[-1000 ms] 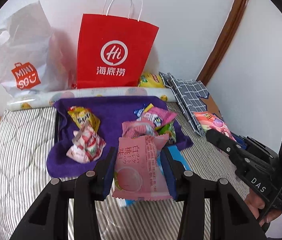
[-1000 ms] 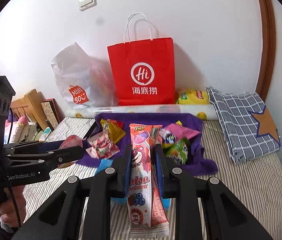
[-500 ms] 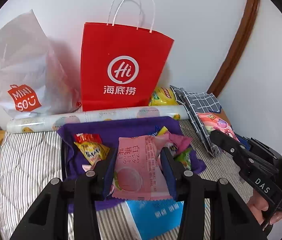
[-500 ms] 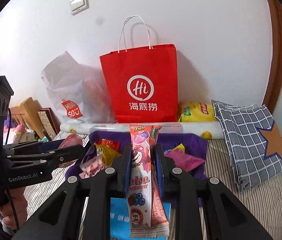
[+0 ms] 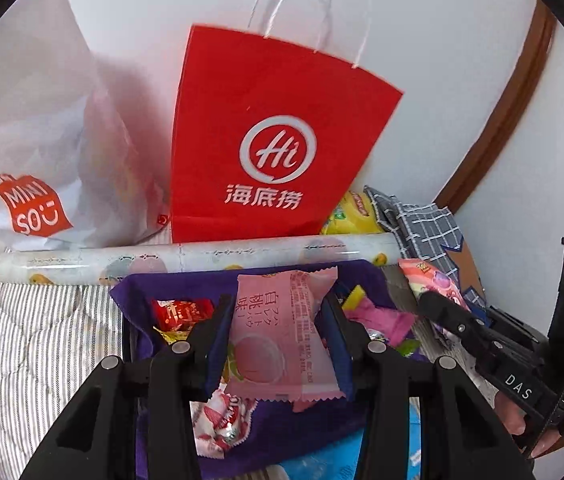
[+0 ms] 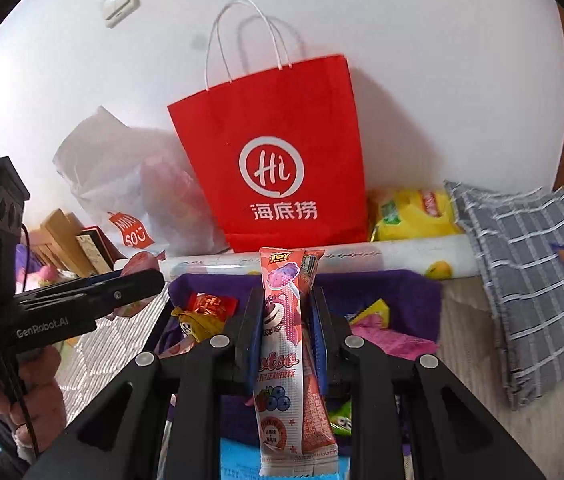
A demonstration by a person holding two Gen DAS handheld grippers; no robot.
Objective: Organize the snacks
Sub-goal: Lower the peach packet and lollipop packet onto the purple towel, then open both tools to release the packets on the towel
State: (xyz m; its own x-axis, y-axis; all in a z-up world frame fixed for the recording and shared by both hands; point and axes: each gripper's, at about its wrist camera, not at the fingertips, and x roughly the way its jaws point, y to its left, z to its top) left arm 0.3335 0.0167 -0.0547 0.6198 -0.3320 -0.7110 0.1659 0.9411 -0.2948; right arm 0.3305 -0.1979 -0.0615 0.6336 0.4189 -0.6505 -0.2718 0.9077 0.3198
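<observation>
My left gripper (image 5: pixel 276 308) is shut on a pink peach snack packet (image 5: pixel 278 336), held above a purple cloth (image 5: pixel 130 292) with several loose snacks. My right gripper (image 6: pixel 287 300) is shut on a long pink Toy Story lollipop packet (image 6: pixel 286 344), also above the cloth (image 6: pixel 410 284). A red paper bag (image 5: pixel 270 136) with white handles stands upright straight ahead against the wall; it also shows in the right wrist view (image 6: pixel 278 152). Each gripper shows at the side of the other's view, the right one (image 5: pixel 434 306) and the left one (image 6: pixel 150 280).
A white Miniso plastic bag (image 5: pixel 38 152) stands left of the red bag. A rolled printed sheet (image 5: pixel 186 260) lies in front of both. A yellow packet (image 6: pixel 410 212) and a grey checked cloth (image 6: pixel 522 264) lie to the right. A blue packet (image 5: pixel 322 456) lies on the striped bed (image 5: pixel 42 340).
Both grippers have moved forward and up toward the red bag with their packets; the bag looks larger and the cloth has dropped lower in both views.
</observation>
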